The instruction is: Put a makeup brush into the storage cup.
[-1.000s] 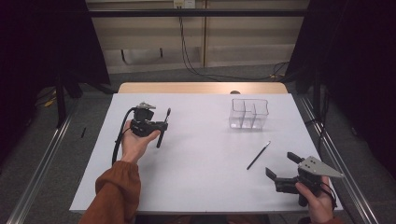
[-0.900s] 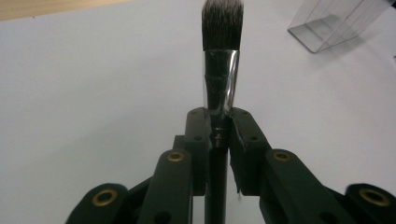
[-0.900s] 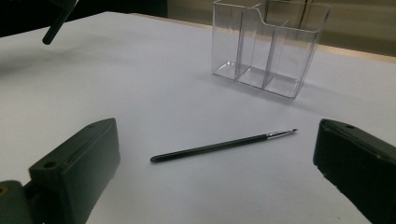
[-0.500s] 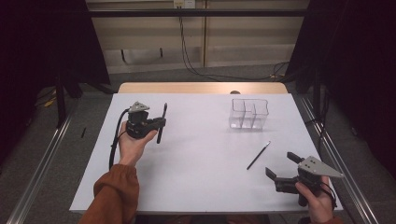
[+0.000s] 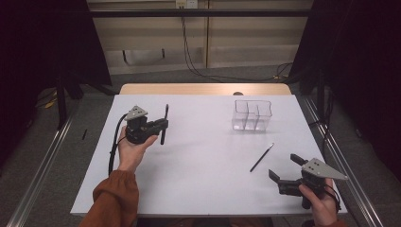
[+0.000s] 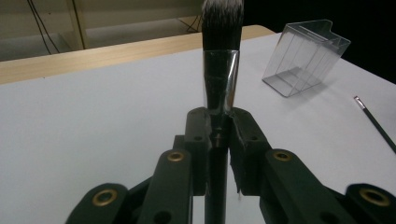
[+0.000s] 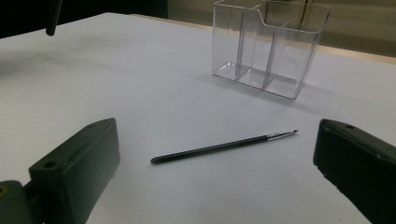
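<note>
Two tools work over a white table (image 5: pixel 198 189).
Left tool (image 5: pixel 163 126) clamps a makeup brush (image 6: pixel 221 56) upright; right tool (image 5: pixel 288 168) hangs spread apart near a thin brush (image 5: pixel 261 157).

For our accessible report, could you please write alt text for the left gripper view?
The left tool is shut on a makeup brush that stands upright, bristles on top, above a white table. To the right stand a clear organizer and, nearer, a thin brush lying flat.
</note>
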A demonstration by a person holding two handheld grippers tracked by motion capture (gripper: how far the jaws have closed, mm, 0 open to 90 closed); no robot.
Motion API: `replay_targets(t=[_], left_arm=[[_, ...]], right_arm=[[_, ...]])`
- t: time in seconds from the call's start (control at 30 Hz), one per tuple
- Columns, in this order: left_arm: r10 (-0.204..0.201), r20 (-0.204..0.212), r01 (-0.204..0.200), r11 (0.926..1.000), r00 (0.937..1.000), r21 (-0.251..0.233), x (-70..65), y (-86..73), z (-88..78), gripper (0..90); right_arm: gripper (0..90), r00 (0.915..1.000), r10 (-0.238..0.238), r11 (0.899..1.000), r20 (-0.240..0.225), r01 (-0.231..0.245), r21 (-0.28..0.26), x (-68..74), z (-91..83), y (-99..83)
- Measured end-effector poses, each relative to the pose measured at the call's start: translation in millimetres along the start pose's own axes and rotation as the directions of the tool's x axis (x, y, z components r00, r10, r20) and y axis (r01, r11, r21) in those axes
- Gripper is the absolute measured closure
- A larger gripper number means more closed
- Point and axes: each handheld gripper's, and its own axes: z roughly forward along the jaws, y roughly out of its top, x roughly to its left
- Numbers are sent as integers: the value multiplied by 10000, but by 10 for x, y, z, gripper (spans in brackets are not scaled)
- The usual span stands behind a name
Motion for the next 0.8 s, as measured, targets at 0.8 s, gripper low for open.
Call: replay_targets(t=[0.8], left_arm=[[99, 582, -48, 9962, 9983, -867, -126, -114, -188, 786]], right_arm=[[4, 9999, -14, 9999, -110, 13, -135, 33, 27, 35]])
